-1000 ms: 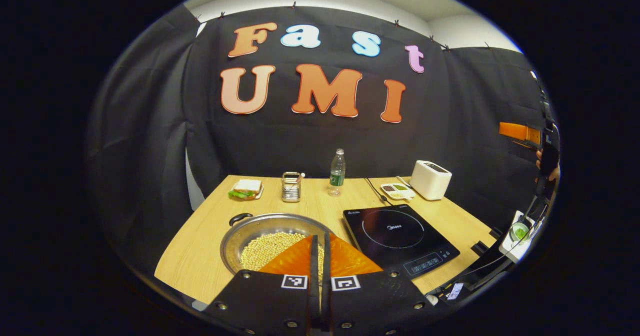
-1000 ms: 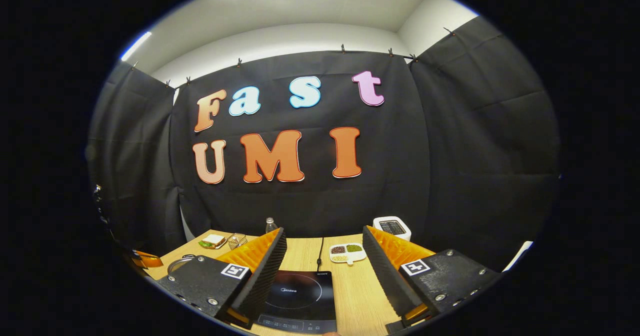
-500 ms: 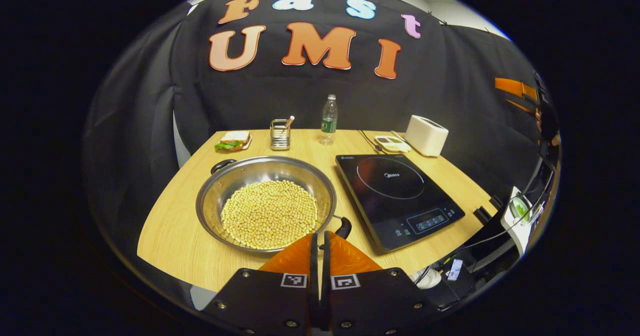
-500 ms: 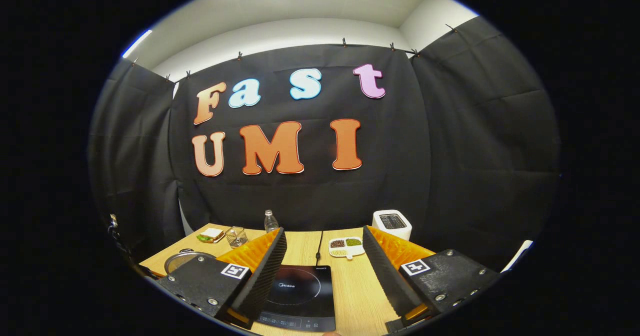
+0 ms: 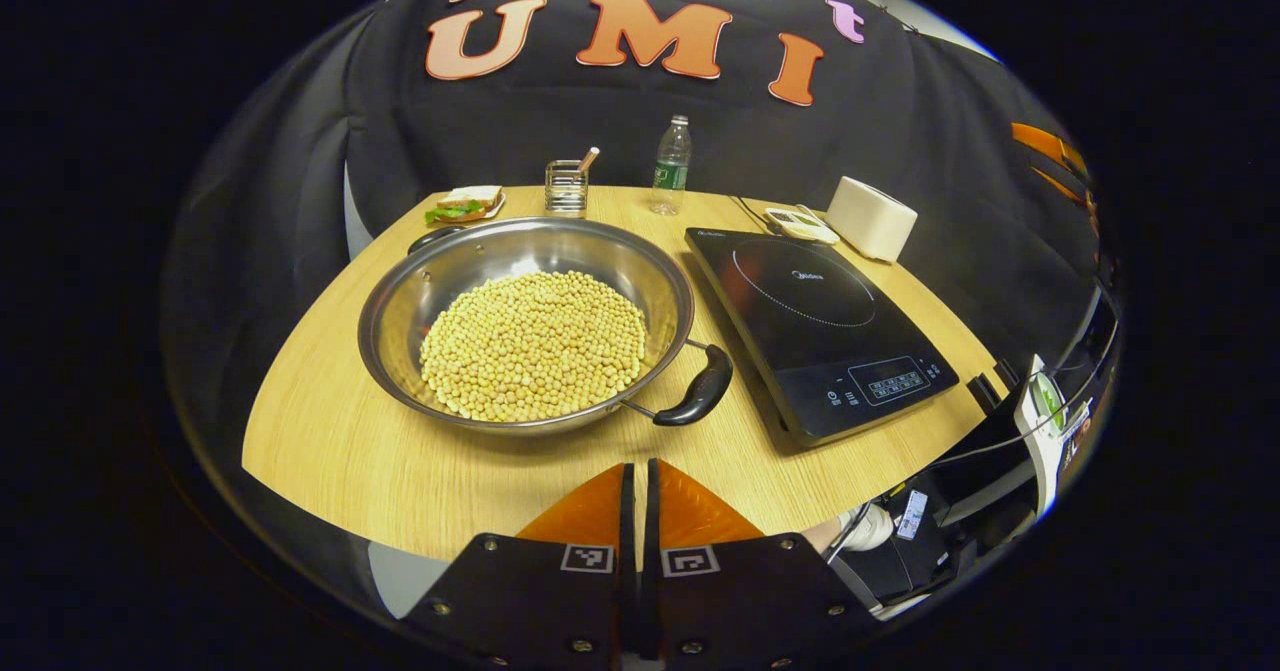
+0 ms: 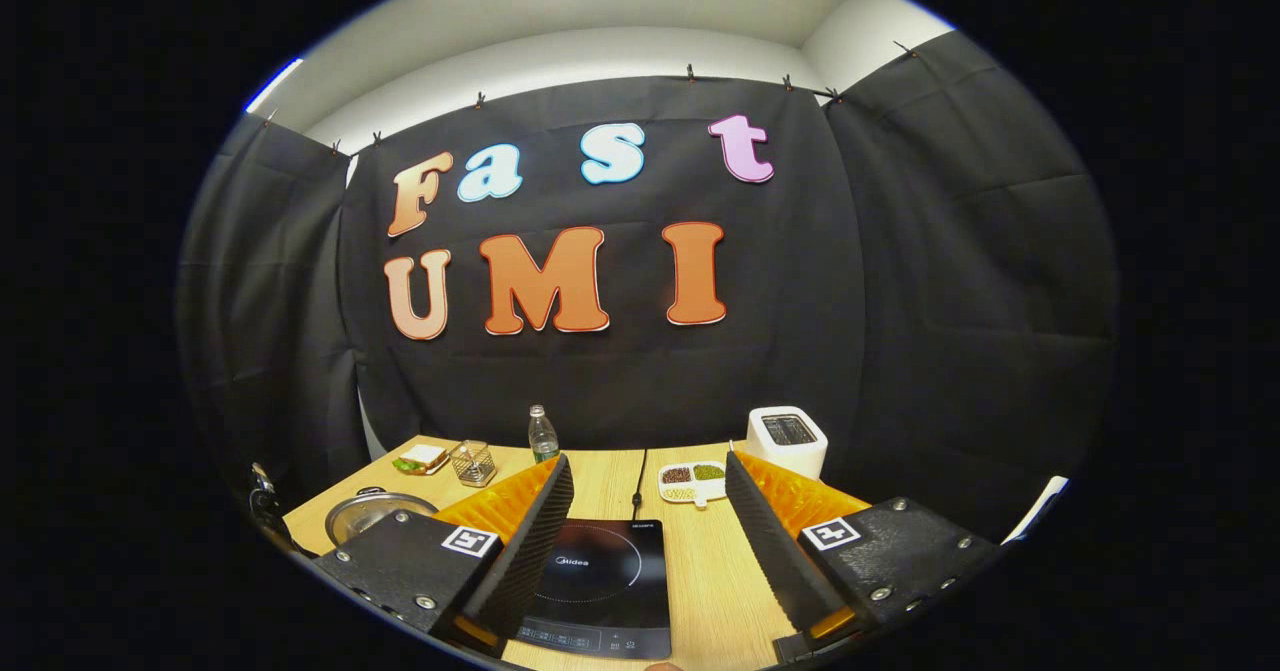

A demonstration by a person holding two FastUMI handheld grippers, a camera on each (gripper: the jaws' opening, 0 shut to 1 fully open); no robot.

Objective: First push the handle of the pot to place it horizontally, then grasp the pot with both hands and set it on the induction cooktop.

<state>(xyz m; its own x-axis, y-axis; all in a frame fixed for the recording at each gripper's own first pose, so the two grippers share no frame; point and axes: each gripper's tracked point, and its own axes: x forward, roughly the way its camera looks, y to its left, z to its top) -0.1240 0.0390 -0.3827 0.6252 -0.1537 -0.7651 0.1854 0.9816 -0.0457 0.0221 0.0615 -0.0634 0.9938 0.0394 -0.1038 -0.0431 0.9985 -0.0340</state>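
Note:
A steel pot (image 5: pixel 525 321) full of yellow beans sits on the wooden table (image 5: pixel 330 451). One black handle (image 5: pixel 697 398) points toward the near right corner; the other handle (image 5: pixel 432 239) is at the far left rim. The black induction cooktop (image 5: pixel 815 326) lies right of the pot. My left gripper (image 5: pixel 637 476) is shut and empty, above the table's near edge, short of the near handle. In the right gripper view my right gripper (image 6: pixel 648 481) stands open over the cooktop (image 6: pixel 600 586), with the pot (image 6: pixel 368 513) at the far left.
At the back of the table stand a sandwich plate (image 5: pixel 462 206), a wire cup holder (image 5: pixel 567 187), a water bottle (image 5: pixel 671 166), a small divided dish (image 5: pixel 802 223) and a white toaster (image 5: pixel 872 217). A cable (image 5: pixel 745 213) runs from the cooktop's back. The other gripper's orange fingers (image 5: pixel 1045 141) show at far right.
The left gripper's view has tilted down and drawn back, so the whole pot and its near handle now show beyond the shut fingers. The right gripper has barely moved, tilting slightly downward.

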